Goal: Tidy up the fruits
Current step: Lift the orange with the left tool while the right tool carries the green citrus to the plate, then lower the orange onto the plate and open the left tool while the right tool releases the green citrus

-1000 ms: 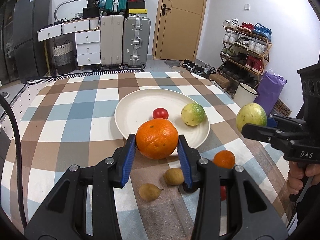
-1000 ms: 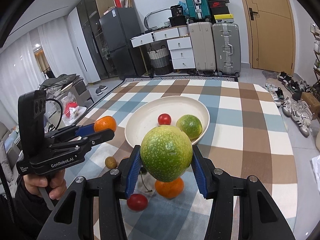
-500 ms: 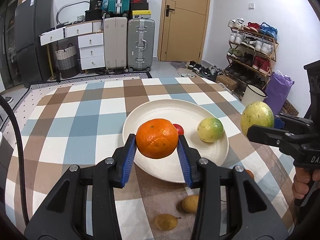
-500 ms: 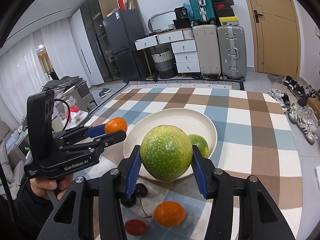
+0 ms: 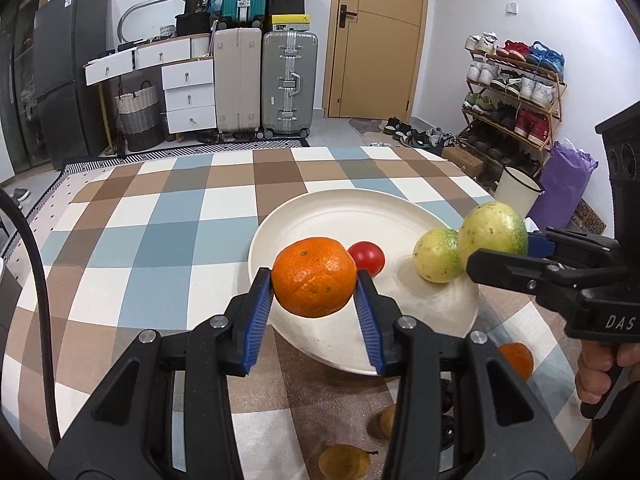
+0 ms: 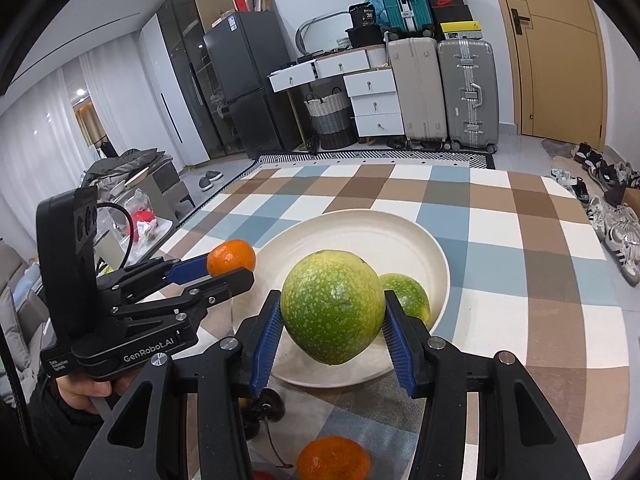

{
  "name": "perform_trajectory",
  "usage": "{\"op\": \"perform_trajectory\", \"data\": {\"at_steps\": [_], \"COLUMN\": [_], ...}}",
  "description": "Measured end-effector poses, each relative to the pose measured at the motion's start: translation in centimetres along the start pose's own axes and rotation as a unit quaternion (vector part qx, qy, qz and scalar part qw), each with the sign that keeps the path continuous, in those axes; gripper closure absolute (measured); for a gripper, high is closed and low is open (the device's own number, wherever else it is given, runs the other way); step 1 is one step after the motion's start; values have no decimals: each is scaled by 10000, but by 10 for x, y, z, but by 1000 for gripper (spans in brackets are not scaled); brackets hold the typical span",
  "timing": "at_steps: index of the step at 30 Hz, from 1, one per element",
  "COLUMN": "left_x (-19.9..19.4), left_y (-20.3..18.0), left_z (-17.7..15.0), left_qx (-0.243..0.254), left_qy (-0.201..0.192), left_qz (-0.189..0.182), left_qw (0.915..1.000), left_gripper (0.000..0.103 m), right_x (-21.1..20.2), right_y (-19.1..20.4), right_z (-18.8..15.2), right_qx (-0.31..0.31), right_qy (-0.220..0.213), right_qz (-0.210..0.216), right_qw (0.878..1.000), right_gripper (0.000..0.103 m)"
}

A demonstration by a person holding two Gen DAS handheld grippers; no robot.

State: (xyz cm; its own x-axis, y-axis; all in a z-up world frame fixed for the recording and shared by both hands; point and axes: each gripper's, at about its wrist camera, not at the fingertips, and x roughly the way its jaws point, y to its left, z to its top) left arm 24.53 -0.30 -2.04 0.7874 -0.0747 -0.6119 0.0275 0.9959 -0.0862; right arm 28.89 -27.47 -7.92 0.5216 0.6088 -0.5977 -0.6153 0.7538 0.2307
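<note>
Two fruits now over the plate (image 5: 360, 208) versus a second ago, drop-off looks close | left gripper (image 5: 314, 294) clamps orange (image 5: 314, 276), frame centre | right gripper (image 6: 332, 326) clamps green fruit (image 6: 332, 306) | left view alone shows tomato (image 5: 366, 257); right view alone shows cherries (image 6: 264, 404), lower centre.

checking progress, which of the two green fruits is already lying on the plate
The smaller round yellow-green fruit lies on the white round plate. The larger speckled green fruit is clamped in the right claw, above the plate.
</note>
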Motion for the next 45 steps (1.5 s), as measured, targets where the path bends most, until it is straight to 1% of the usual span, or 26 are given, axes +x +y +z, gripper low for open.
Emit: {"op": "perform_trajectory", "data": {"at_steps": [8,14,23,27,36,37,41,45], "left_x": [10,17,22,22,23,24,21,20], "left_y": [0,-4,-4,-3,-4,-4,-4,-5], "left_z": [-4,-5,-5,-5,-6,-7,-7,-8], "left_qx": [8,101,124,121,154,152,137,158], "left_qy": [84,181,279,286,293,290,249,217], "left_qz": [61,70,46,60,95,102,137,159], "left_qw": [9999,9998,9995,9995,9994,9994,9995,9995], "left_gripper": [65,65,65,65,65,65,65,65], "right_x": [17,24,34,35,48,47,36,29], "right_y": [-1,-4,0,0,1,1,2,-2], "right_z": [-5,-8,-11,-11,-7,-8,-4,-3], "right_qx": [-11,46,-53,-41,-128,-160,-212,-158], "right_qy": [185,325,487,451,463,440,117,2], "right_qz": [129,95,77,17,-289,-307,-465,-526], "right_qw": [9997,9994,9988,9990,9984,9984,9986,9985], "right_gripper": [54,54,54,54,54,54,53,50]}}
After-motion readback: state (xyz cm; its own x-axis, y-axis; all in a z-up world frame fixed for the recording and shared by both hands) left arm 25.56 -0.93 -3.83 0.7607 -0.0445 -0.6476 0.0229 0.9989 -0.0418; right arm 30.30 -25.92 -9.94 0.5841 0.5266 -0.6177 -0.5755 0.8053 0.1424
